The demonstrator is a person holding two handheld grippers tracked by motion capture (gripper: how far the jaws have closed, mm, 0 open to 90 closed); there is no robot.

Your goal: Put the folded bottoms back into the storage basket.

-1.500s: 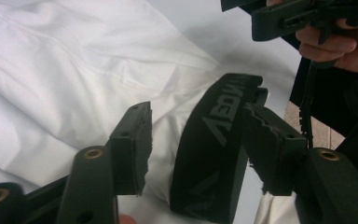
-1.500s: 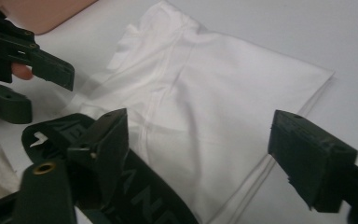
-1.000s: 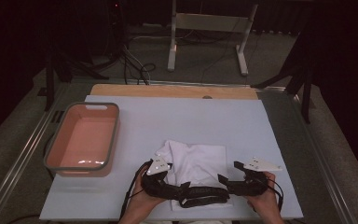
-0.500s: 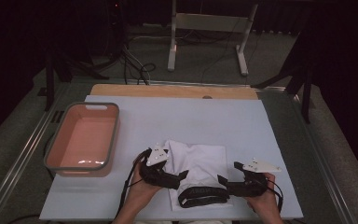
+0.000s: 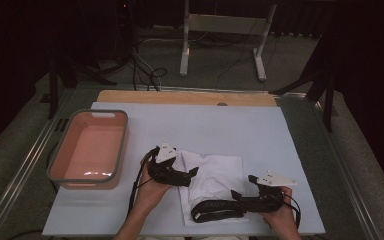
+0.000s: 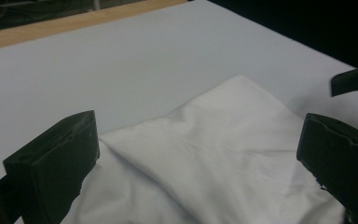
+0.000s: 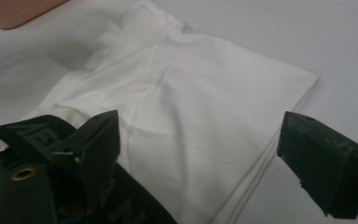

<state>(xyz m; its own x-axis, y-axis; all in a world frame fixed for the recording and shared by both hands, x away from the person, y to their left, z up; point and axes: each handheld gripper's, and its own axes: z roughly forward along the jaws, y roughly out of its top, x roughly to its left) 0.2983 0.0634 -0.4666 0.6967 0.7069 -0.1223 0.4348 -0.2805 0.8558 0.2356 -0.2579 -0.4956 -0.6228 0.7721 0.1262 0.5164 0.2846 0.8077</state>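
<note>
- Your left claw (image 5: 192, 172) is open, jaws straddling the left edge of the white cloth (image 5: 215, 180)
- Your right claw (image 5: 235, 196) is open beside the black band (image 5: 215, 210)
- Cloth lies folded on the desk (image 5: 205, 125), right of the pink bin (image 5: 92, 150)

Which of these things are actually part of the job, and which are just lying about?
In use:
white folded garment
its black waistband
left gripper, fingers apart
right gripper, fingers apart

Lying about:
pink tub
wooden board
metal stand
</note>
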